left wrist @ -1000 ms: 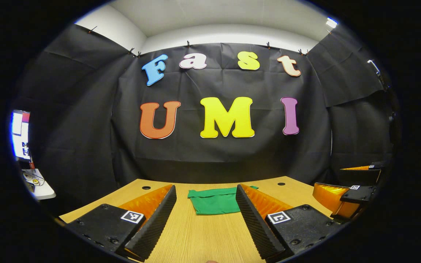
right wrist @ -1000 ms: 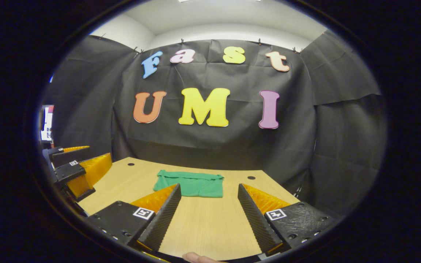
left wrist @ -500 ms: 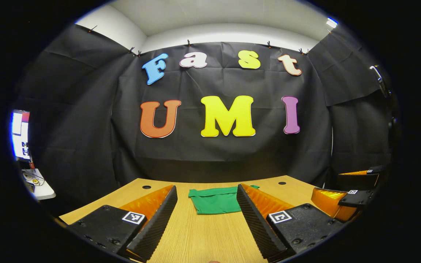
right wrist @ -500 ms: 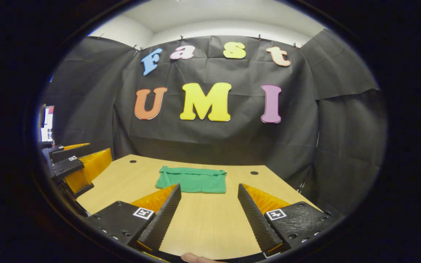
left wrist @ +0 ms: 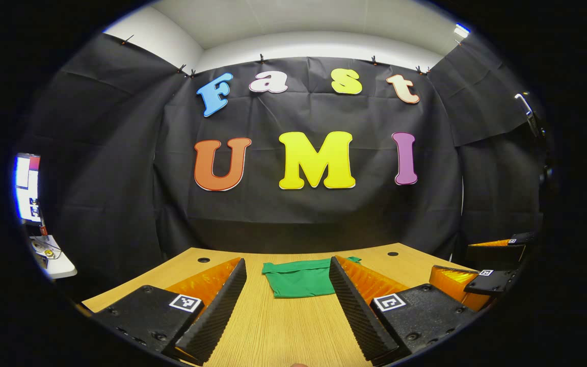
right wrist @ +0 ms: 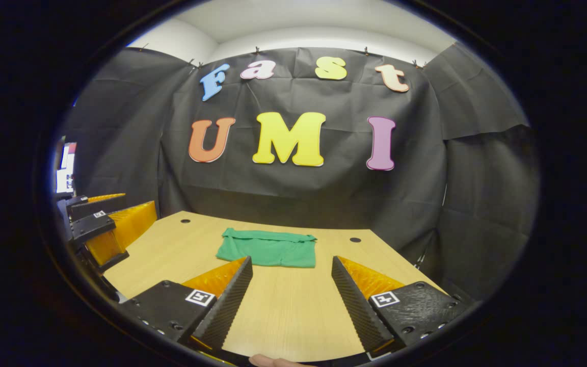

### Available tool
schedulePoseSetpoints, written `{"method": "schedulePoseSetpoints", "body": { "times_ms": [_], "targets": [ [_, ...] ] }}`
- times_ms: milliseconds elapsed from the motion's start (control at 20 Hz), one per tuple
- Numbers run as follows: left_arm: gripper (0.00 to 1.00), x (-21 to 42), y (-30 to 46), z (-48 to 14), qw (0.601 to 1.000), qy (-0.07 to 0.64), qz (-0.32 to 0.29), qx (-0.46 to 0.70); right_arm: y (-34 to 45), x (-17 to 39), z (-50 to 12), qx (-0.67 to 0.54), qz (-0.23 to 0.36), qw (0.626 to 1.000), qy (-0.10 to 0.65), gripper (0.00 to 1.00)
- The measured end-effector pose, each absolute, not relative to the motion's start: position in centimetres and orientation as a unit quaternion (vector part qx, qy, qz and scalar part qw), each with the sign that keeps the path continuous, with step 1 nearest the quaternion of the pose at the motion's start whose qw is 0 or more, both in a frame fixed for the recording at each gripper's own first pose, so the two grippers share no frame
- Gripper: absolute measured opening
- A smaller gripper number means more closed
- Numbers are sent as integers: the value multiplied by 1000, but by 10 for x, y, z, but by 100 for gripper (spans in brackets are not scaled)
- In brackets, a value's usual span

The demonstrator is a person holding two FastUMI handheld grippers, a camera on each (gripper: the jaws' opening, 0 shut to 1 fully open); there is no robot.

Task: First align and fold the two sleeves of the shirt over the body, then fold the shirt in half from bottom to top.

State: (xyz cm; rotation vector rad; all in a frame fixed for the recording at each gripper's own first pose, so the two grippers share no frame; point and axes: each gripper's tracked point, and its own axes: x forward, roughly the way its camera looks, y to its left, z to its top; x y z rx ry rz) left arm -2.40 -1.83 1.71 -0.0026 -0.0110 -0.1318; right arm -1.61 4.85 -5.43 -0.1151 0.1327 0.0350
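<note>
The green shirt (right wrist: pixel 268 248) lies folded into a flat rectangle on the far half of the wooden table (right wrist: pixel 293 306), close to the black cloth wall. In the right gripper view it sits at about 11 o'clock from the gap between the jaws, well beyond the fingertips and touching neither. The right gripper (right wrist: pixel 292 265) has its jaws spread wide with nothing between them but bare tabletop. In the left gripper view the shirt (left wrist: pixel 298 278) appears at 12 o'clock, framed between the two fingers but past their tips, its right edge hidden behind the right finger. The left gripper (left wrist: pixel 287 266) is likewise spread wide and holds nothing. The left gripper shows at 9 o'clock in the right gripper view, the right gripper at 3 o'clock in the left gripper view, both above the table edge, apart from the shirt
</note>
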Motion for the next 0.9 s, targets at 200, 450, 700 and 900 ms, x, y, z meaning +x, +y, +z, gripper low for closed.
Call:
{"method": "schedulePoseSetpoints", "body": {
  "times_ms": [200,450,700,900],
  "targets": [
    [100,-26,-18,16,998,-5,-66,-1,51,-16,-57,-61,20,996,70,95],
    [100,-25,-13,17,998,-4,-63,-3,53,-15,-61,-64,21,995,74,95],
    [100,-25,-9,19,998,-8,-58,-3,53,-16,-63,-72,23,994,76,97],
    [100,-25,-10,18,998,-6,-58,-2,55,-15,-64,-66,27,995,72,95]
  ]
}}
